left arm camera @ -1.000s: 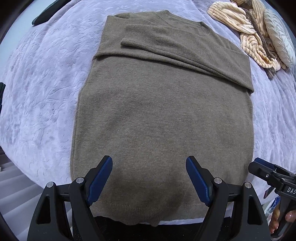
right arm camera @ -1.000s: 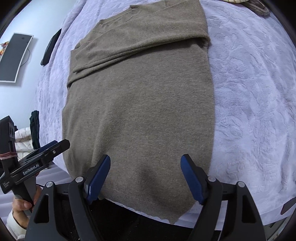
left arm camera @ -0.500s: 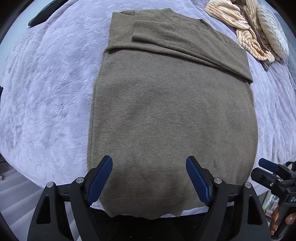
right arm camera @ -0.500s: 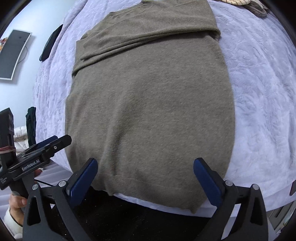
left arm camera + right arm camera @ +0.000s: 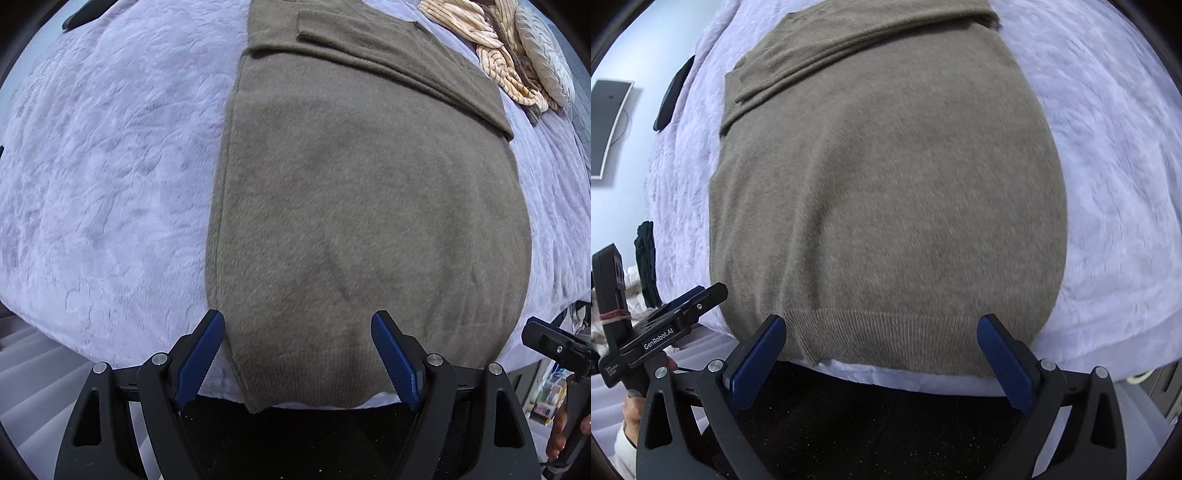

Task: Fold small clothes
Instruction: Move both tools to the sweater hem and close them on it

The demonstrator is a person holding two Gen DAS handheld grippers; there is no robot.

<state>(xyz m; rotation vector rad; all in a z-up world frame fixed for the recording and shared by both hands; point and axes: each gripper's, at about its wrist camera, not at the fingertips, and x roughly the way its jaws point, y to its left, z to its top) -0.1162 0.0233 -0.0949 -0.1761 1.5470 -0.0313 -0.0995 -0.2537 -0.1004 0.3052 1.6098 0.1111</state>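
Note:
A brown knit sweater [image 5: 365, 206] lies flat on the bed, sleeves folded across its chest at the far end, ribbed hem toward me. It also shows in the right wrist view [image 5: 886, 206]. My left gripper [image 5: 297, 354] is open and empty, its blue pads straddling the hem's left part just above the cloth. My right gripper [image 5: 882, 358] is open wide and empty over the hem's middle and right part. The right gripper shows at the edge of the left wrist view [image 5: 557, 347], and the left gripper in the right wrist view [image 5: 665, 325].
A lilac textured bedspread [image 5: 103, 177] covers the bed. A pile of cream and striped knitwear [image 5: 517, 48] lies at the far right. A dark flat object [image 5: 670, 98] lies near the far left bed edge. The bed's near edge runs under the hem.
Both grippers have moved closer to the sweater's hem, the left one shifting toward the hem's left corner. The right gripper's jaws have opened wider.

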